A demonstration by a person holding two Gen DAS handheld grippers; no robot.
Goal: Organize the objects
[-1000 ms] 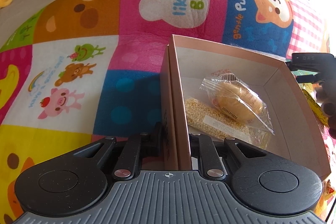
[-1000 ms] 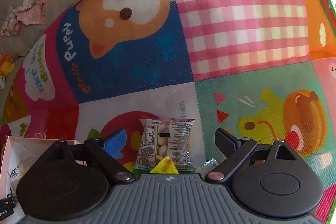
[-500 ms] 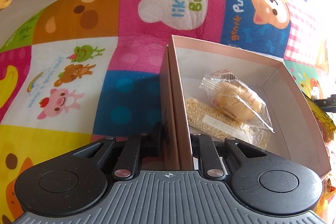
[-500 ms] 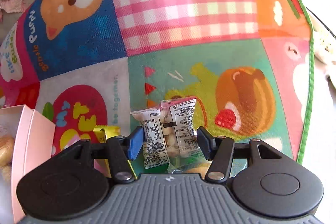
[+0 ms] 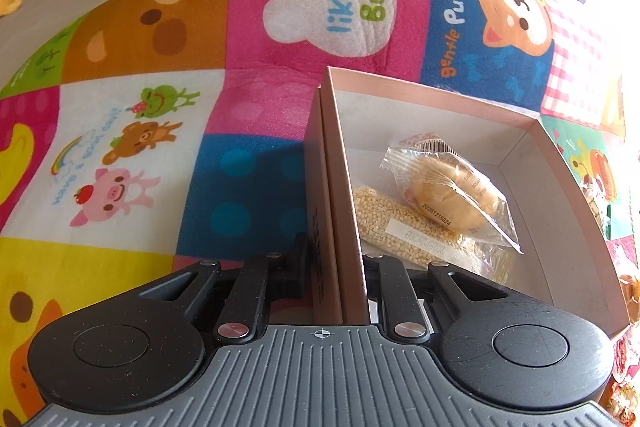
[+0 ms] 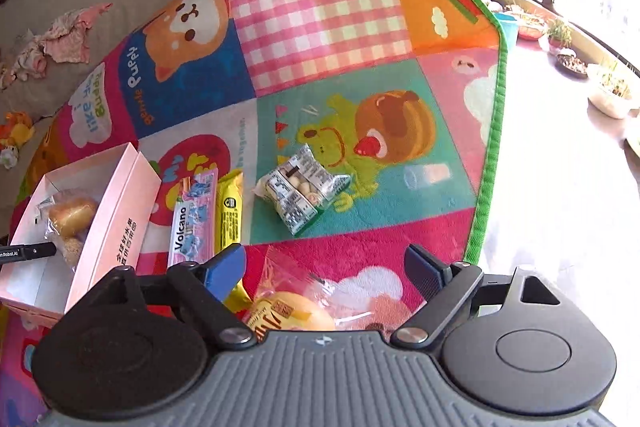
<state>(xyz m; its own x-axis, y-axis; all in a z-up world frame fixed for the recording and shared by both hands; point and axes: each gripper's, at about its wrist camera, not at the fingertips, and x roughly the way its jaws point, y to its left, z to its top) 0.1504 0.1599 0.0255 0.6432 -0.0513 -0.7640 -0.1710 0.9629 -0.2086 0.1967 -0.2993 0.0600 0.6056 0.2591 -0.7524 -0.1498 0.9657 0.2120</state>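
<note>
the left gripper (image 5: 334,267) is clamping the near side wall of the pink box (image 5: 560,163), its fingers pressed on either side of that wall, which is running straight away from the camera. inside the box, a wrapped bun (image 5: 454,195) is lying on top of a grain bar (image 5: 404,227), both with their long axes running diagonally from the gripped wall toward the box's far right side, just ahead and right of the fingers. the right gripper (image 6: 324,267) is hanging wide apart with nothing between its blue pads, above the patchwork mat (image 6: 320,7). the small snack bag (image 6: 302,187) is lying on the mat to the right of the box, well ahead of the gripper, tilted diagonally. between bag and box, the volcano packet (image 6: 192,211) and yellow packet (image 6: 229,207) are lying side by side, long axes pointing away. a wrapped bread (image 6: 292,311) is sitting right under the open fingers.
</note>
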